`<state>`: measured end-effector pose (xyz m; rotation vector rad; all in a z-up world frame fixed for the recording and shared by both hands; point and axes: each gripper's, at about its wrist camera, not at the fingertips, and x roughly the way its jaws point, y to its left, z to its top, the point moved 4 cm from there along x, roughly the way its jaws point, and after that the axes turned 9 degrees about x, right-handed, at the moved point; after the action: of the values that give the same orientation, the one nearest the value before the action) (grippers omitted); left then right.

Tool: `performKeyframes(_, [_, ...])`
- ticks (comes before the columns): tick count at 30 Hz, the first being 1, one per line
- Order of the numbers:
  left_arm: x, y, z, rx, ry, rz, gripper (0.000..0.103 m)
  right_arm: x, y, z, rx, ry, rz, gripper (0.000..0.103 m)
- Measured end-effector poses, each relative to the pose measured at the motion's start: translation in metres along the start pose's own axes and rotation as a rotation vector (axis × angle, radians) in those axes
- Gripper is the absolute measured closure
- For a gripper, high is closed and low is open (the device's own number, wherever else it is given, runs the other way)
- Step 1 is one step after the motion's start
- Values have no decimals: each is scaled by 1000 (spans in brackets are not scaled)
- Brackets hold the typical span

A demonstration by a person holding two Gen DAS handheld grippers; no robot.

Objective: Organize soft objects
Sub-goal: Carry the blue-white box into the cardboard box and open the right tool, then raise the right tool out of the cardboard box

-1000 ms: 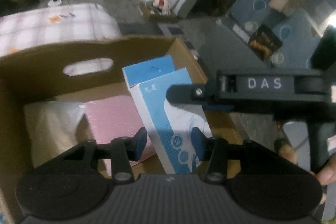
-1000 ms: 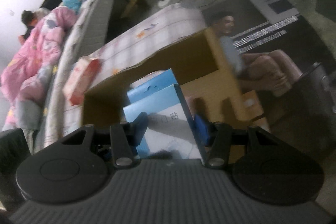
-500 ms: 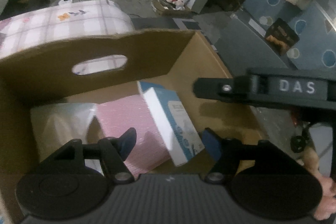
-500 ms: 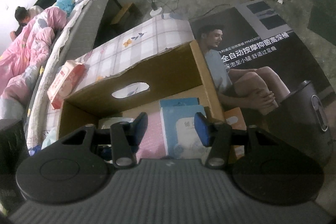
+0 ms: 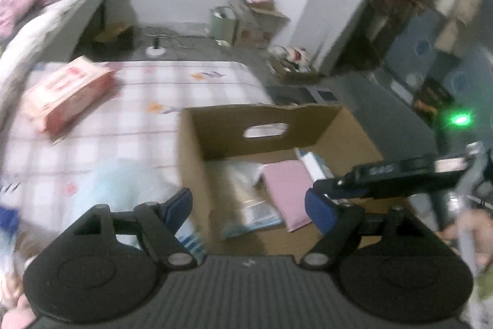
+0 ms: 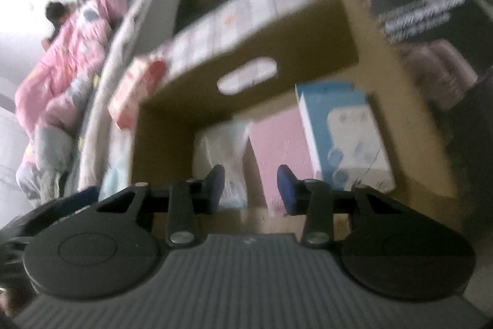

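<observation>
Now the emptied left gripper [image 5: 248, 210], jaws opening, has the pink-and-white tissue pack [image 5: 66, 93] far up-left, lengthwise slanting; right gripper [image 6: 250, 185] closing, empty.

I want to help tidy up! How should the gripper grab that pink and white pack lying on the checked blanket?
Probably across its short width, near the middle, coming down from above. The pink and white pack lies flat and long on the checked blanket, with nothing beside it, so its two long sides are free. It looks soft, so squeeze gently.
</observation>
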<state>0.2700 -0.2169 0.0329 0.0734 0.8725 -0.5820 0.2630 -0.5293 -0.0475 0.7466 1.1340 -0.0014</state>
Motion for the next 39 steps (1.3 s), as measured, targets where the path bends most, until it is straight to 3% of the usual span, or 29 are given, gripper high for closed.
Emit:
performKeyframes(5, [-20,32,-22,-86,-34,9,22,32,-13,1,29,8,-133,67])
performKeyframes(15, [-27,51,-35,-95,-55,-12,22,41,3,7,42,-100,-248,68])
performKeyframes(19, [-28,51,-39,-83,-61,-21,22,46,9,6,48,-116,-279,62])
performKeyframes(22, [-30,55,-44,-90,-60,-29,22,50,8,6,70,-109,-268,54])
performKeyframes(30, [-51,66,-60,-110,-80,-6,20,16,25,0,104,-137,-140,54])
performKeyframes(39, [-92,65,-94,-82,-130,25,14,-64,76,-69,5,-195,106,53])
